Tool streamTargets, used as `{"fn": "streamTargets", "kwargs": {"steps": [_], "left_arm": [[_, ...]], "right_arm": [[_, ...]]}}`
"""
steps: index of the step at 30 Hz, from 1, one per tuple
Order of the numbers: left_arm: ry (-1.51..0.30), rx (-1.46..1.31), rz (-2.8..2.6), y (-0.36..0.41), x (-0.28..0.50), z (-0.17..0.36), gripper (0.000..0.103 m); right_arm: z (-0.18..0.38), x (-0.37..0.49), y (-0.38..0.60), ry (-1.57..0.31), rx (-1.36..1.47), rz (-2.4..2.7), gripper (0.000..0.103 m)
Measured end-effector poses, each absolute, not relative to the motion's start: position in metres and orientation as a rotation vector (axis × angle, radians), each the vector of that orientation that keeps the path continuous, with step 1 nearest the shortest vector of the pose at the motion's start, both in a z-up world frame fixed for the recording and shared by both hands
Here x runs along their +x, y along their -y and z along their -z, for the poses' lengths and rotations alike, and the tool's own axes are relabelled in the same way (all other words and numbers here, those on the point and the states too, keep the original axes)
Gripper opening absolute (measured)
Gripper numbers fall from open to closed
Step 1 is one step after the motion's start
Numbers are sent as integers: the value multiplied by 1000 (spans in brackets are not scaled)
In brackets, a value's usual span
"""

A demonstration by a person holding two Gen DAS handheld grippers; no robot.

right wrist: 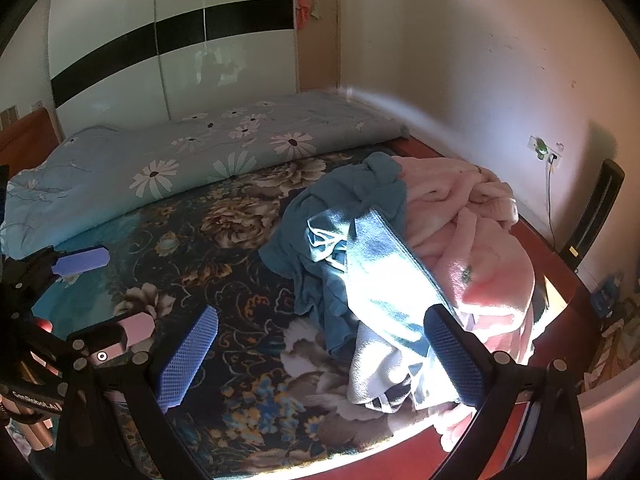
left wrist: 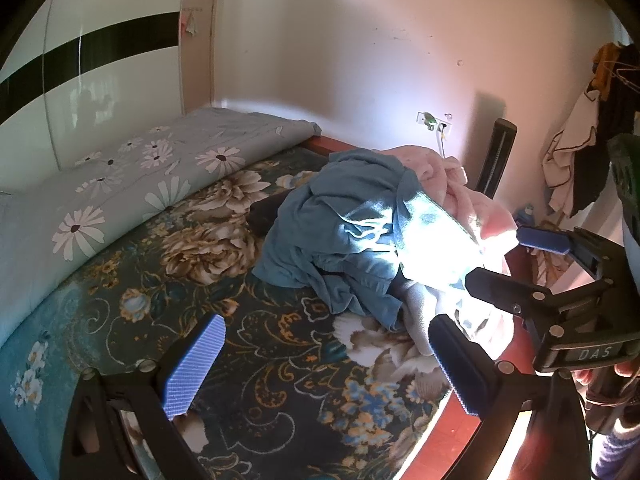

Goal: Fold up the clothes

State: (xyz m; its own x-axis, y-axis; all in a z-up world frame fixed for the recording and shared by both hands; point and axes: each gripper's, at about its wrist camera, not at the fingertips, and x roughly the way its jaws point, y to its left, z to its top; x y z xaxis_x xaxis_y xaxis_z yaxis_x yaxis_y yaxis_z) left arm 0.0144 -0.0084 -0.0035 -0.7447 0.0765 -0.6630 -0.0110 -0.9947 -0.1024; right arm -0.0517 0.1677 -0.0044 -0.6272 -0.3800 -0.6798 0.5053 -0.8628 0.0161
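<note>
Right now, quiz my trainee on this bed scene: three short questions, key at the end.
1. True or false: both the left gripper and the right gripper are open.
2. Which garment in the clothes pile lies nearest the wall: A. teal garment, B. pink fleece?
3. What pattern does the rolled quilt carry?

Key: 1 true. 2 B. 3 white daisies.

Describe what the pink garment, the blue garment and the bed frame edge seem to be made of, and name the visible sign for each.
Pink garment: probably fleece or plush; the surface looks fuzzy, with thick, soft folds.
Blue garment: likely thin cotton jersey, matte; it falls in fine, limp creases.
Bed frame edge: apparently varnished reddish wood, smooth with a sheen in the sunlight; laminate cannot be ruled out.
</note>
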Motion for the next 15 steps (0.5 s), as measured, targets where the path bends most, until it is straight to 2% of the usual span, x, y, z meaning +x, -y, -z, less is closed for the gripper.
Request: {"fn": "streamTargets", "kwargs": {"steps": [15], "left_arm": [[167, -1112, -2885, 19, 16, 9, 103]], "right_arm": [[5, -51, -162, -195, 963, 2410, 103]]}}
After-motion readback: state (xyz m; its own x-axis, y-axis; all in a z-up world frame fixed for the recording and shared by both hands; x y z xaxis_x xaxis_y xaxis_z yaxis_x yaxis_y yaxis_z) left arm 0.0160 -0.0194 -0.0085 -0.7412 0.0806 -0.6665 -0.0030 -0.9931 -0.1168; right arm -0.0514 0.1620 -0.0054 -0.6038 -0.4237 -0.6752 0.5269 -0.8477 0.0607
